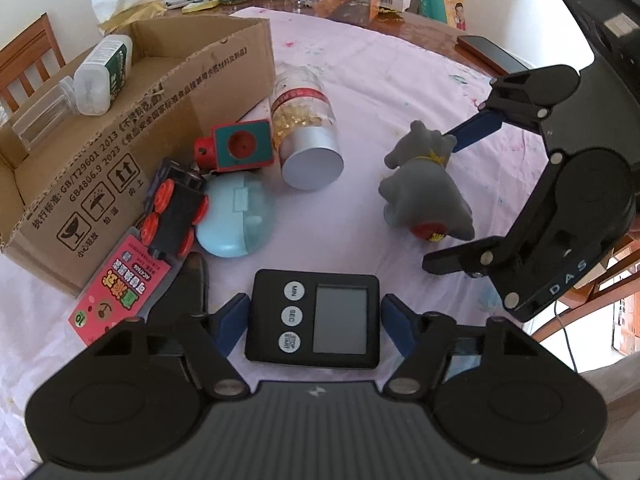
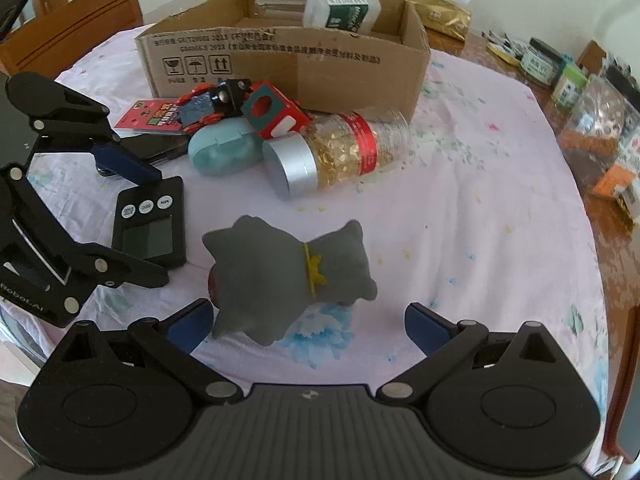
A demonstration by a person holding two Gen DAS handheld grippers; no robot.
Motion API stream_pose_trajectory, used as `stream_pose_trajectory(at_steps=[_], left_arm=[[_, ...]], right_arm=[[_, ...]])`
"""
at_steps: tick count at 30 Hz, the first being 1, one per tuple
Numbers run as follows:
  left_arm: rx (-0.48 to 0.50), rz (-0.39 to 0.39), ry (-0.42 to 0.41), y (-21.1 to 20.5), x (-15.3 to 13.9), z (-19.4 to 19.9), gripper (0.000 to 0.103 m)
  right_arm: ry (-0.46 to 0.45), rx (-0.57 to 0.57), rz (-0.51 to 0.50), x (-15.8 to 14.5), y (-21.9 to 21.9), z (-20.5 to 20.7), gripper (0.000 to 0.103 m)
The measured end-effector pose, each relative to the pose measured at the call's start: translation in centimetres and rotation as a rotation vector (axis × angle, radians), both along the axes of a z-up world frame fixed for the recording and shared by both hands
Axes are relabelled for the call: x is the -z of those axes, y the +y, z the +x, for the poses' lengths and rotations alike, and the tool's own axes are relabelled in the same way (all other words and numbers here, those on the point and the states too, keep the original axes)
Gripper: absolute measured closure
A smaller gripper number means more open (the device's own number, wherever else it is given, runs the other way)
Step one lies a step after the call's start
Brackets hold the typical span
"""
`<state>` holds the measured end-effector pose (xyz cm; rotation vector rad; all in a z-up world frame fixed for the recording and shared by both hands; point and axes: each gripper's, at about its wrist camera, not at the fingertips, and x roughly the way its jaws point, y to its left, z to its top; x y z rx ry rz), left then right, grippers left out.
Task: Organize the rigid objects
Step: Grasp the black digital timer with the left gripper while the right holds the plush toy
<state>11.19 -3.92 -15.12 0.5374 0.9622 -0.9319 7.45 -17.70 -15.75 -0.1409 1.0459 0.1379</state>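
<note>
Left gripper [image 1: 316,318] apart around timer [image 1: 312,320], right gripper [image 2: 306,322] apart (cat figure [image 2: 288,276] between).

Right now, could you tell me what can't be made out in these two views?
- Timer display: blank grey in both views; no digits readable.
- Box floor: hidden by its front wall; only a white bottle and a clear jar show.
- Grey toy face: turned away in the right wrist view.
- Phone: mostly covered by the red card and the left hand-held gripper.
</note>
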Motion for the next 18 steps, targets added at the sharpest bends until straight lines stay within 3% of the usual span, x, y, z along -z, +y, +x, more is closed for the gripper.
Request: stream_pose_trajectory(at_steps=[5, 11, 14, 18], left_arm=[[-0.040, 0.007, 0.002, 0.5, -0.1, 0.0, 0.033], [-0.073, 0.019, 0.008, 0.9, -0.2, 0.0, 0.033], [-0.088, 0.026, 0.014, 1.1, -0.3, 0.1, 0.033], [-0.103, 0.029, 0.014, 1.3, -0.8, 0.3, 0.034]], right_arm=[[-0.016, -0.016, 0.005, -0.4, 0.2, 0.4, 0.002], [-0.029, -0.043, -0.016, -0.7, 0.8, 0.8, 0.013], [-0.038, -0.067, -0.012, -1.1, 1.0, 0.8, 0.024], [-0.029, -0.083, -0.024, -1.4, 1.2, 1.0, 0.025]])
